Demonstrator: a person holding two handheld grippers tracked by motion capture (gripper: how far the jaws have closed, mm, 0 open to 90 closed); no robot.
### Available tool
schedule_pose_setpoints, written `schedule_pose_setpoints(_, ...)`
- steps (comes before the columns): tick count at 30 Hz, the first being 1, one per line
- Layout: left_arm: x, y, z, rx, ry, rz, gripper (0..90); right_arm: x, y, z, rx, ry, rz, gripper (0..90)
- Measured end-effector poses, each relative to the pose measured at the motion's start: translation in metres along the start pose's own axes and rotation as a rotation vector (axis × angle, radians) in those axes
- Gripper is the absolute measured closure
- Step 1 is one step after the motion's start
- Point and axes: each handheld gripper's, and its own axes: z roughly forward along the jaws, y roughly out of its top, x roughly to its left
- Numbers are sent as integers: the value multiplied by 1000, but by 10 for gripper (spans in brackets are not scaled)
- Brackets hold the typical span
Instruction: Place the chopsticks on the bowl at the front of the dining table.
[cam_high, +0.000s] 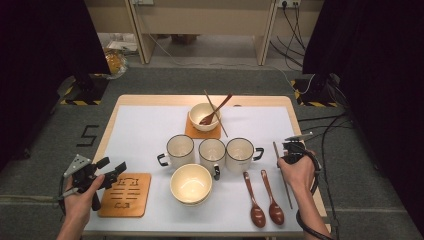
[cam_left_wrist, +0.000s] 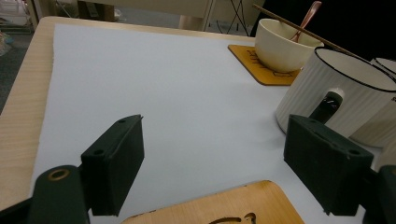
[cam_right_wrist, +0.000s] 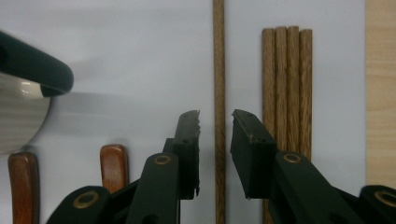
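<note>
Single chopstick (cam_right_wrist: 218, 93) lies flat on the white mat (cam_high: 150, 130) near the table's right edge, just left of a bundle of four chopsticks (cam_right_wrist: 286, 88). Its long axis runs straight along the right gripper (cam_right_wrist: 215, 116), passing between the jaws. Jaws are slightly apart, straddling it, pads not pressing. Next move looks like dropping and pinching across the stick. Left gripper (cam_left_wrist: 212, 154) is wide open, well apart over the wooden coaster (cam_high: 125, 195), by the ribbed mug (cam_left_wrist: 336, 93).
</note>
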Motion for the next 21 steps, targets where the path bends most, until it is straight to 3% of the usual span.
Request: schedule_pose_setpoints(21,0,0,0,2,-1,1,196,-3,-32,-7,47,13,24,724)
